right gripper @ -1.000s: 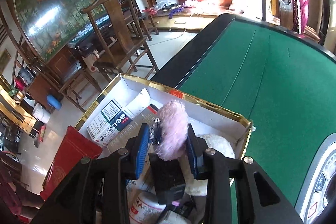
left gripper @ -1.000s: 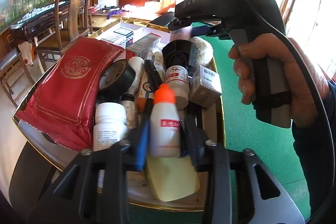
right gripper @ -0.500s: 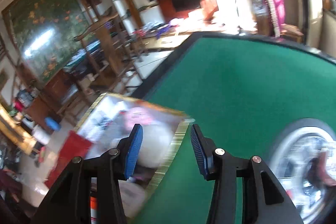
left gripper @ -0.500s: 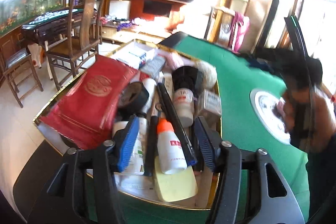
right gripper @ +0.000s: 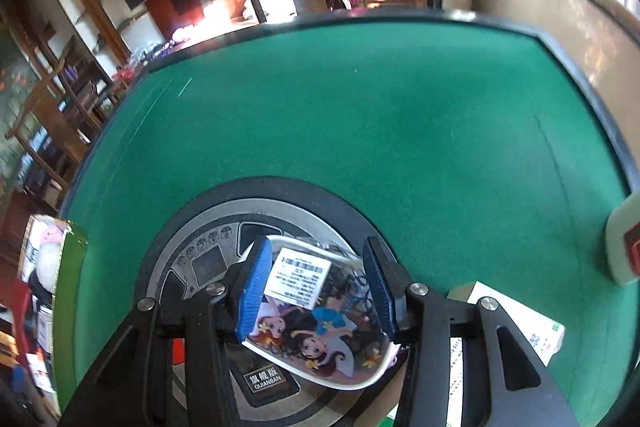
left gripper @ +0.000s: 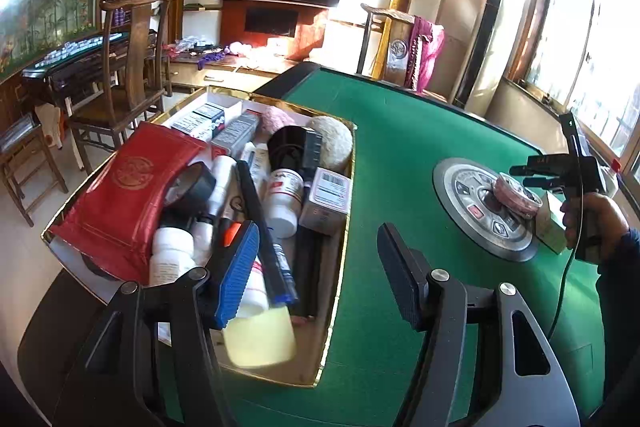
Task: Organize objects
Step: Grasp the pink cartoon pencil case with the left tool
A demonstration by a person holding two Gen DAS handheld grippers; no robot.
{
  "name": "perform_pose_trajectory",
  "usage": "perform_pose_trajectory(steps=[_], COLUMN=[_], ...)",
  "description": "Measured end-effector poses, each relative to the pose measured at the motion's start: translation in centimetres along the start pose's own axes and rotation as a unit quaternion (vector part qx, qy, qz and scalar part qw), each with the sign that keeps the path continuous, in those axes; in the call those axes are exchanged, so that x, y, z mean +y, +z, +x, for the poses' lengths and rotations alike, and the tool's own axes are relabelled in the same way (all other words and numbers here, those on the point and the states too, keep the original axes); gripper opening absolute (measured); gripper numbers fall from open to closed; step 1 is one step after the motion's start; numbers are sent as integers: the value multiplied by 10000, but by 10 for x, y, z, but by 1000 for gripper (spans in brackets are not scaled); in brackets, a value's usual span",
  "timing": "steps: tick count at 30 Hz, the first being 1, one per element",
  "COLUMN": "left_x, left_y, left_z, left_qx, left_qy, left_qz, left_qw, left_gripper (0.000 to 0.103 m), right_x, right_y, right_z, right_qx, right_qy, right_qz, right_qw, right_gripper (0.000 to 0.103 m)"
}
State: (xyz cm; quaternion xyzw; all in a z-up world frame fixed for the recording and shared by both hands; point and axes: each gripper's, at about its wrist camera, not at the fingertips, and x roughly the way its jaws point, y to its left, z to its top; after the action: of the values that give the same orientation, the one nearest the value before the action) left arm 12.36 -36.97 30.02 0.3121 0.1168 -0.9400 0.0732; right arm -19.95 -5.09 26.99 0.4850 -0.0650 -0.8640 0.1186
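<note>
A gold-rimmed box (left gripper: 343, 255) on the green table holds a red pouch (left gripper: 128, 195), white bottles, a pink pompom (left gripper: 276, 115), a white pompom (left gripper: 334, 141) and small cartons. My left gripper (left gripper: 320, 279) is open above the box's near right edge, with nothing between its fingers. A white bottle with an orange cap (left gripper: 256, 291) lies in the box behind the blue pad. My right gripper (right gripper: 318, 289) is open over a round clear container with a cartoon lid (right gripper: 316, 315), and its fingers straddle it. The container (left gripper: 516, 193) rests on the table's round centre panel (left gripper: 468, 195).
A white carton (right gripper: 516, 323) and a pale bottle with a red label (right gripper: 624, 247) lie right of the centre panel (right gripper: 208, 267). Green felt (right gripper: 360, 131) stretches to the black far rim. Wooden chairs (left gripper: 132, 75) stand left of the table.
My right gripper let go of the pink pompom in the box and swung right to the round panel, over the cartoon container. My left gripper opened off the orange-capped bottle and lifted back.
</note>
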Motion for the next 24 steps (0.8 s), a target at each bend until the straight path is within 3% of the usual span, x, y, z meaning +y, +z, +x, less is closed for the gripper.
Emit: perform_pose_trajectory(steps=[5, 7, 9, 11, 12, 16, 19, 24], left_x=[-13, -19, -26, -32, -34, -48, -71, -122], left_y=[-2, -3, -3, -2, -2, 2, 12, 23], left_z=[2, 1, 3, 6, 10, 37, 64, 101], left_qx=[81, 89, 172, 397, 565, 1348, 1864, 2357], left_qy=[-30, -61, -199, -560, -789, -1556, -1802, -1686], left_qz=[116, 156, 154, 66, -40, -428, -522, -517], left_qw=[9999, 9998, 9995, 9976, 9953, 9776, 9644, 9557], left_gripper=[62, 62, 62, 62, 64, 67, 67, 73], right_x=[1, 8, 24, 39, 43, 50, 36, 1], right_y=[-19, -36, -57, -84, -96, -127, -132, -134], right_z=[-13, -20, -27, -34, -43, -78, -101, -127], right_qx=[138, 294, 632, 1053, 1020, 477, -20, -517], right_qy=[660, 1165, 1916, 2712, 2936, 2575, 2325, 2098], right_qz=[-33, -2, -145, -28, 48, -323, -349, -116], right_qw=[9977, 9928, 9793, 9567, 9505, 9646, 9720, 9763], right_gripper=[54, 55, 56, 55, 55, 55, 56, 57])
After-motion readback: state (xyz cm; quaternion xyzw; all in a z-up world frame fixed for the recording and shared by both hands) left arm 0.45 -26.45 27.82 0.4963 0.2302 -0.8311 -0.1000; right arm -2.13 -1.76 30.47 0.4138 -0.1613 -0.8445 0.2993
